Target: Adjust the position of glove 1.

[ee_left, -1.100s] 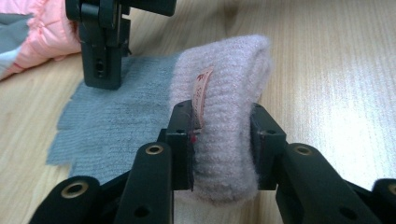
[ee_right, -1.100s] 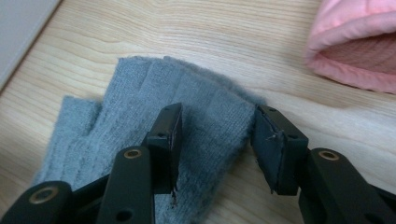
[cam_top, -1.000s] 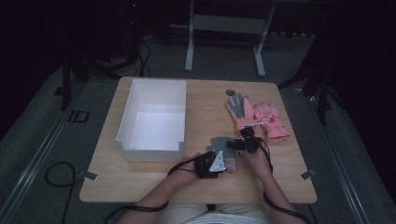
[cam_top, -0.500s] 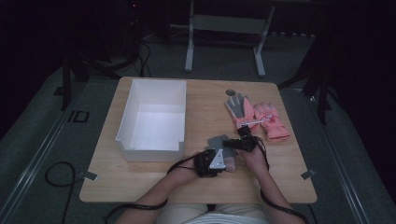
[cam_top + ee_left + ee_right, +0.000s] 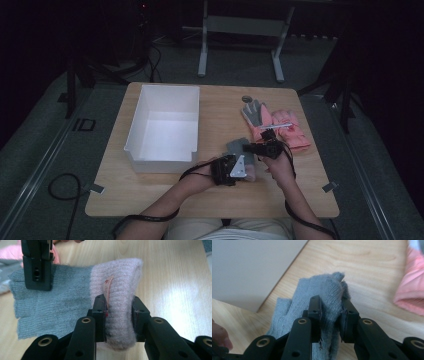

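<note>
Pale wood surface (image 5: 165, 190), dark room; left gripper (image 5: 117, 312) pinched glove (image 5: 75, 297) cuff, right gripper (image 5: 330, 312) pinched grey fingers; best lifted level toward white bin (image 5: 162, 157), taut.

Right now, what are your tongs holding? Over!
Left tongs shut on the grey glove's pink cuff. Right tongs shut on its finger end. White bin stands alongside, nothing blocking.
</note>
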`<action>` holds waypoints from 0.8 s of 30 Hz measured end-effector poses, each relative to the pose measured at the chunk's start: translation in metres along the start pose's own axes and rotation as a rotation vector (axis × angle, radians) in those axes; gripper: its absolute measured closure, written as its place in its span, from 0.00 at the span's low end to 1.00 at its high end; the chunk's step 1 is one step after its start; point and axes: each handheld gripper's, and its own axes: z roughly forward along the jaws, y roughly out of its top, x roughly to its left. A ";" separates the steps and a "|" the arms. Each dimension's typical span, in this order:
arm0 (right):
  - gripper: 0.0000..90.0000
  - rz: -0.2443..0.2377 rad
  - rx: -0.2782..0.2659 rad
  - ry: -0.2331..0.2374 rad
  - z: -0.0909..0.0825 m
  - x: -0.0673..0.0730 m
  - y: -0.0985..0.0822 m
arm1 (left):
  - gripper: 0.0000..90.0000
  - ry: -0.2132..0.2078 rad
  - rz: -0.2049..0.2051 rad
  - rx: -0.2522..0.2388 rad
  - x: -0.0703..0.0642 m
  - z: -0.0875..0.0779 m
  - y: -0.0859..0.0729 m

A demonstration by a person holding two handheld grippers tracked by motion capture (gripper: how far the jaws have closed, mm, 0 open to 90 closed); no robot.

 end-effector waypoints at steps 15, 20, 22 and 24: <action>0.83 -0.025 -0.061 0.014 -0.038 0.011 0.024 | 0.78 0.010 0.059 0.018 0.019 -0.044 0.036; 0.83 -0.037 -0.082 0.012 -0.044 0.018 0.036 | 0.78 0.019 0.072 0.026 0.030 -0.059 0.041; 0.83 -0.046 -0.091 0.010 -0.046 0.021 0.041 | 0.78 0.022 0.071 0.026 0.035 -0.065 0.042; 0.83 -0.057 -0.098 0.006 -0.047 0.025 0.047 | 0.78 0.027 0.072 0.029 0.038 -0.070 0.043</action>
